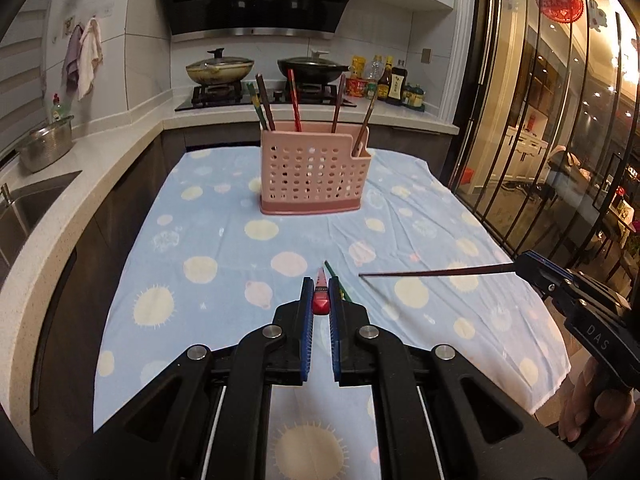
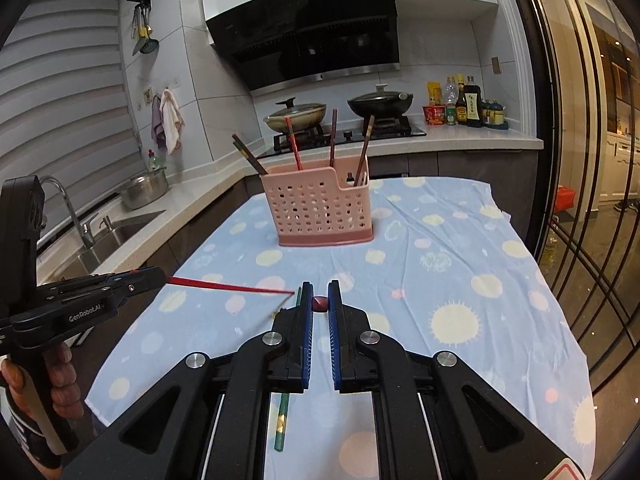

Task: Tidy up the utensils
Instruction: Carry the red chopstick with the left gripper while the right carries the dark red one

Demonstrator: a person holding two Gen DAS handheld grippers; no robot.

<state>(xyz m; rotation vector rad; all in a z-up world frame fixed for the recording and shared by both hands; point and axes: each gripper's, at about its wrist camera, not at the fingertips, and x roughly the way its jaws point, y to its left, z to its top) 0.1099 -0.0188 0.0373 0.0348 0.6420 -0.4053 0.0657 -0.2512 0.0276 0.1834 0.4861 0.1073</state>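
Observation:
A pink perforated utensil holder [image 1: 314, 168] stands on the blue dotted cloth [image 1: 224, 264], with several chopsticks upright in it; it also shows in the right wrist view [image 2: 324, 208]. My left gripper [image 1: 320, 300] is shut on a red chopstick [image 1: 320, 300], seen in the right wrist view [image 2: 230, 287] pointing right above the cloth. My right gripper [image 2: 320, 302] is shut on a dark brown chopstick [image 1: 436, 271], its end showing between the pads [image 2: 319, 304]. A green chopstick [image 2: 283, 420] lies on the cloth under the right gripper.
A counter with a sink [image 2: 116, 236] and steel bowl [image 1: 46, 146] runs along the left. A stove with two lidded pans [image 1: 312, 66] and bottles [image 1: 394, 82] is behind the table. Glass doors with black bars [image 1: 540, 140] stand at the right.

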